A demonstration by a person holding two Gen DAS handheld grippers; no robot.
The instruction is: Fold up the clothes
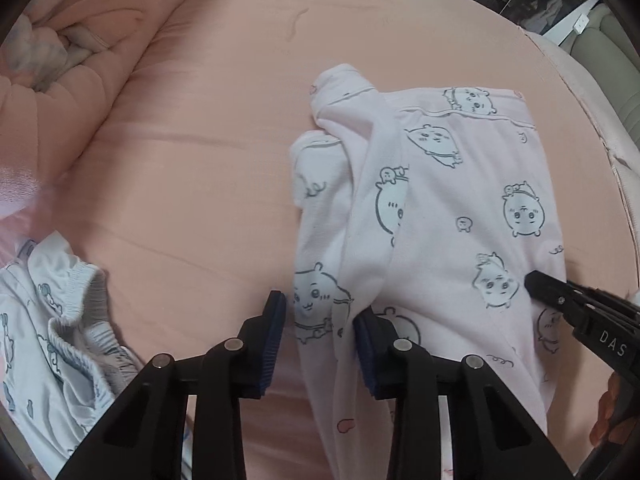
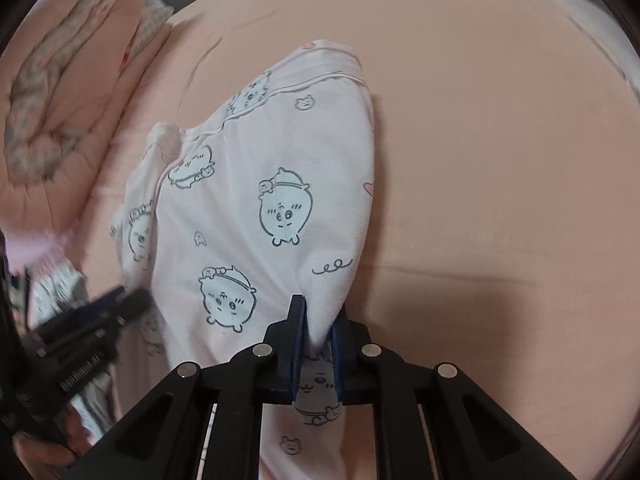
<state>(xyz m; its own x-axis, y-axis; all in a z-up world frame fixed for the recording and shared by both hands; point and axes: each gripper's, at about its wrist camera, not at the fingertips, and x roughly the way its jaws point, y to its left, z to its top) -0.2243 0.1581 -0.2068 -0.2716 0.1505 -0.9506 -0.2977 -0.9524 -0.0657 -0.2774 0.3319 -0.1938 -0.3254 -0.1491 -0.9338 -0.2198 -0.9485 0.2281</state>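
Observation:
A pale pink pyjama garment [image 1: 448,208] printed with grey cartoon animals lies partly folded on the peach bed sheet [image 1: 208,168]. My left gripper [image 1: 320,312] straddles a bunched fold at the garment's near left edge. Its right pad touches the cloth, while its left pad [image 1: 276,320] stands a sliver off it, so it is open. In the right wrist view my right gripper [image 2: 320,312] is shut on the garment [image 2: 272,200], pinching a raised ridge at its near right edge. The right gripper's tip [image 1: 536,280] also rests on the cloth in the left wrist view.
A bunched peach quilt [image 1: 60,60] is piled at the back left. A crumpled white garment with blue print and an elastic waist [image 1: 64,320] lies at the near left. The bed's padded edge [image 1: 616,168] curves along the right, with bare sheet [image 2: 500,160] beside the garment.

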